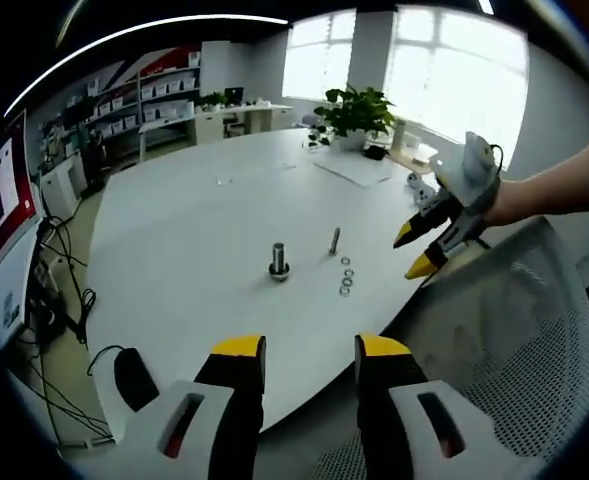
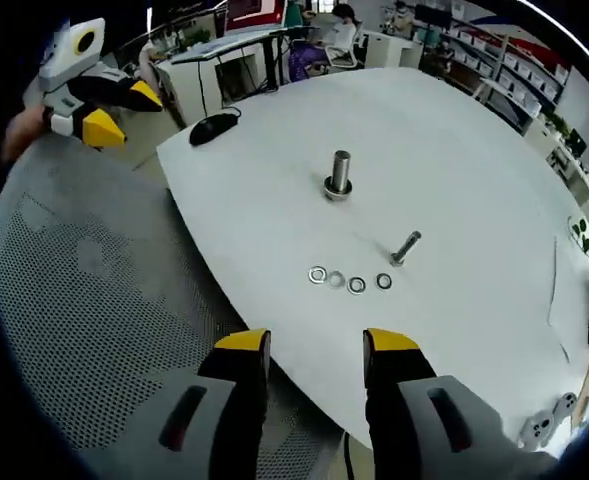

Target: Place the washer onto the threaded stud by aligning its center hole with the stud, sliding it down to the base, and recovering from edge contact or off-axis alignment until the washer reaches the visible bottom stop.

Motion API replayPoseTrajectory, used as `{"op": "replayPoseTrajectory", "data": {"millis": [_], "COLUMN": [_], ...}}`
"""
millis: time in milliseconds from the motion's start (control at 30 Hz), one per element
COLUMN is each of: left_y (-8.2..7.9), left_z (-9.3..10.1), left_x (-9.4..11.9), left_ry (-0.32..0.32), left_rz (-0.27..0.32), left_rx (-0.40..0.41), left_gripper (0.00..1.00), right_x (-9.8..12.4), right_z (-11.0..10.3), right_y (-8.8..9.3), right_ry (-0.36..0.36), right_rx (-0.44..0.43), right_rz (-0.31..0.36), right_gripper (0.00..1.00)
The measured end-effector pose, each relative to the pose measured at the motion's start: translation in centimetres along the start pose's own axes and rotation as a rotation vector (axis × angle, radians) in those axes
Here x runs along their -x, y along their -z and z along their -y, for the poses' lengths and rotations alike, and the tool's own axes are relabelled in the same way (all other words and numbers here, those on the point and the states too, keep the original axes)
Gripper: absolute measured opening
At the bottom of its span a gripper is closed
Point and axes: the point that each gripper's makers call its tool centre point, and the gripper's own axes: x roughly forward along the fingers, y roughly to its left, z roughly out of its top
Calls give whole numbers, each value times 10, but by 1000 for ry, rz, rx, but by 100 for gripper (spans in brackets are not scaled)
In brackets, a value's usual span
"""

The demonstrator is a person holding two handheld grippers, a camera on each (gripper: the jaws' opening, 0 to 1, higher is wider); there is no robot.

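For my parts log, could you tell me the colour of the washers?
Silver washers, clearest in the right gripper view.

Each camera looks forward from behind its own tool, set back off the desk (image 1: pixel 174 230) edge. They face it from different sides. Both share the upright stud (image 1: pixel 279 260) mid-desk.

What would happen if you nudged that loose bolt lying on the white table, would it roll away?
Probably yes. The bolt lies on its side on the smooth table, and its round shank would likely roll, curving around its wider head. It looks metal, so probably stiff and heavy for its size. It might also knock the washers nearby.
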Motion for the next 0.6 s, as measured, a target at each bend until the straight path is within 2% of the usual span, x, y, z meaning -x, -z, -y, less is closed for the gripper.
{"op": "replayPoseTrajectory", "data": {"millis": [67, 233, 367, 467, 533, 600], "left_y": [2, 1, 1, 0, 0, 0], "left_z": [0, -1, -3, -3, -3, -3], "left_x": [-1, 0, 0, 0, 0, 1], "left_ry": [-2, -11, -12, -14, -14, -14], "left_rz": [-8, -9, -7, -2, -2, -4], "left_rx": [-7, -15, -5, -6, -6, -7], "left_gripper": [34, 34, 34, 34, 34, 34], "right_x": [-9, -28, -37, -46, -50, -53], "right_z": [-2, 4, 13, 14, 13, 13], "right_y": [-2, -4, -16, -16, -12, -11], "right_ry": [-16, -37, -19, -34, -54, -62], "right_rx": [25, 17, 133, 219, 242, 279], "right_rz": [-10, -38, -19, -57, -96, -107], "right_gripper": [36, 34, 28, 28, 28, 28]}}
